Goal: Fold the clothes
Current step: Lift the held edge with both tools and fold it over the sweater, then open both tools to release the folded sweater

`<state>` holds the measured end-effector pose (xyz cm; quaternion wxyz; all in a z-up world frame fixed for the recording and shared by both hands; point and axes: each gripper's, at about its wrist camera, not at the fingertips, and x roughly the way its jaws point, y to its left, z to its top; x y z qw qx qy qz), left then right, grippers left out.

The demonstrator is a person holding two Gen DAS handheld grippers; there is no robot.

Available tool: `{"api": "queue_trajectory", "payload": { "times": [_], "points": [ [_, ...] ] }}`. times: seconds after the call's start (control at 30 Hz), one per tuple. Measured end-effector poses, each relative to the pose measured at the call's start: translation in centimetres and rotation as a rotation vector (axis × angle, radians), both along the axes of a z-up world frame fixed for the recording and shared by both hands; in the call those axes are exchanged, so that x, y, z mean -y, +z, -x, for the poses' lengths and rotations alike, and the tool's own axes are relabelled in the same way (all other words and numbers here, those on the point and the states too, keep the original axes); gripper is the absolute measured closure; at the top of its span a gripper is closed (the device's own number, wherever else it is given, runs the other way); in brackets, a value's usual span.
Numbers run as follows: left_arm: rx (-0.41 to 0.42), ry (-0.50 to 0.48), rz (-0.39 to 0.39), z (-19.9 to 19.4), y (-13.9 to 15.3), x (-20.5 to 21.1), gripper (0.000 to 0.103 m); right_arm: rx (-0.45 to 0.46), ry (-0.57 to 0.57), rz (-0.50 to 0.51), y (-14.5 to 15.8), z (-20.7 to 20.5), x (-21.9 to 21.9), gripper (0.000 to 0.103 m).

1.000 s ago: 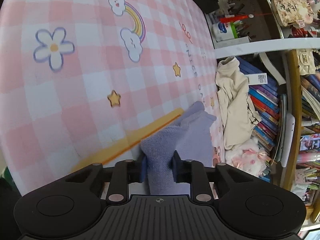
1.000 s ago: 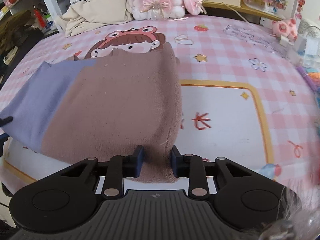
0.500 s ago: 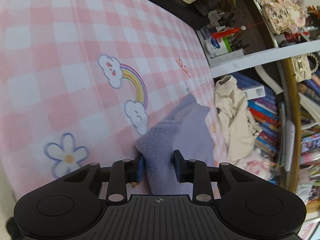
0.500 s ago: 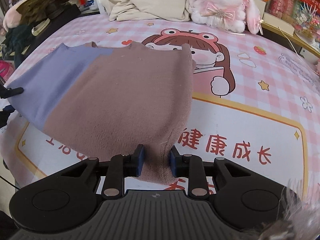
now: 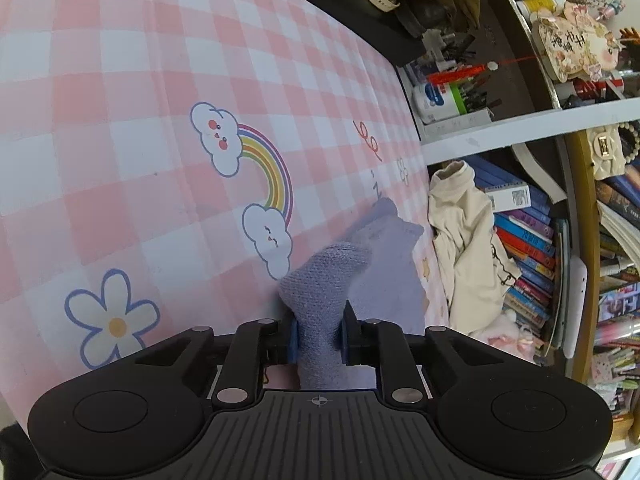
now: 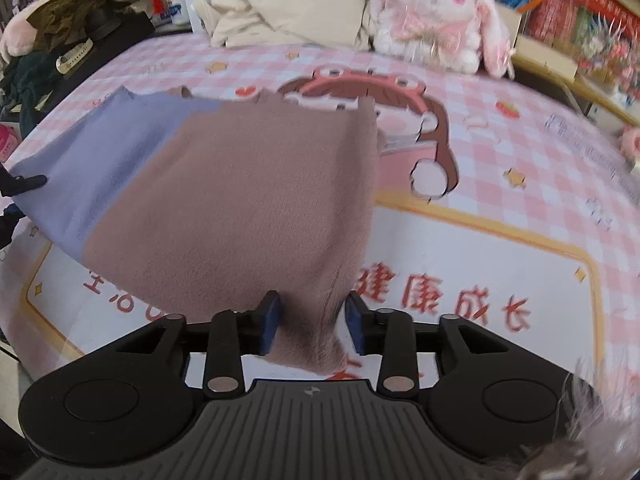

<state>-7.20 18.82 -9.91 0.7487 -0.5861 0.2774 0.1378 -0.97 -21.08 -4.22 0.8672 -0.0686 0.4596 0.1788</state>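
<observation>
Two-tone garment (image 6: 224, 204), lilac and brown, hangs stretched between both tongs.

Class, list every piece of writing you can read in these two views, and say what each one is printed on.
"健康成长": red characters on the pink checked mat, partly hidden by the brown and lilac garment.
Red characters at the garment's left edge: cut off, unreadable.
Book spines, white tub label, pink plaque: too small or blurred.
</observation>
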Motion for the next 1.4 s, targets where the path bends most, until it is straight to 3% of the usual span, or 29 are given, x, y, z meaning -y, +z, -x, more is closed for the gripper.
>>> {"api": "queue_trajectory", "payload": {
  "times": [0.2, 0.33, 0.77, 0.93, 1.17, 1.3, 1.4],
  "points": [
    [0.010, 0.019, -0.013, 0.3, -0.1, 0.3, 0.085, 0.092, 0.057, 0.037, 0.9, 0.1, 1.0, 0.067],
    [0.002, 0.044, -0.035, 0.2, 0.1, 0.8, 0.085, 0.069, 0.129, 0.002, 0.7, -0.5, 1.5, 0.081],
    [0.048, -0.024, -0.268, -1.1, 5.9, 3.7, 0.089, 0.046, 0.333, -0.031, -0.7, -1.7, 2.0, 0.086],
    [0.142, -0.132, -0.399, -2.6, 11.1, 8.0, 0.090, 0.017, 0.356, -0.084, -0.9, -2.5, 3.0, 0.086],
    [0.303, -0.299, -0.468, -4.3, 16.8, 16.5, 0.090, -0.006, 0.381, -0.148, -1.3, -3.3, 3.8, 0.086],
    [0.300, -0.419, -0.453, -4.4, 16.0, 21.9, 0.089, -0.024, 0.384, -0.206, -1.7, -3.9, 4.0, 0.086],
    [0.186, -0.521, -0.453, -5.1, 12.9, 25.1, 0.087, -0.043, 0.381, -0.237, -1.8, -4.2, 4.4, 0.086]
  ]
}}
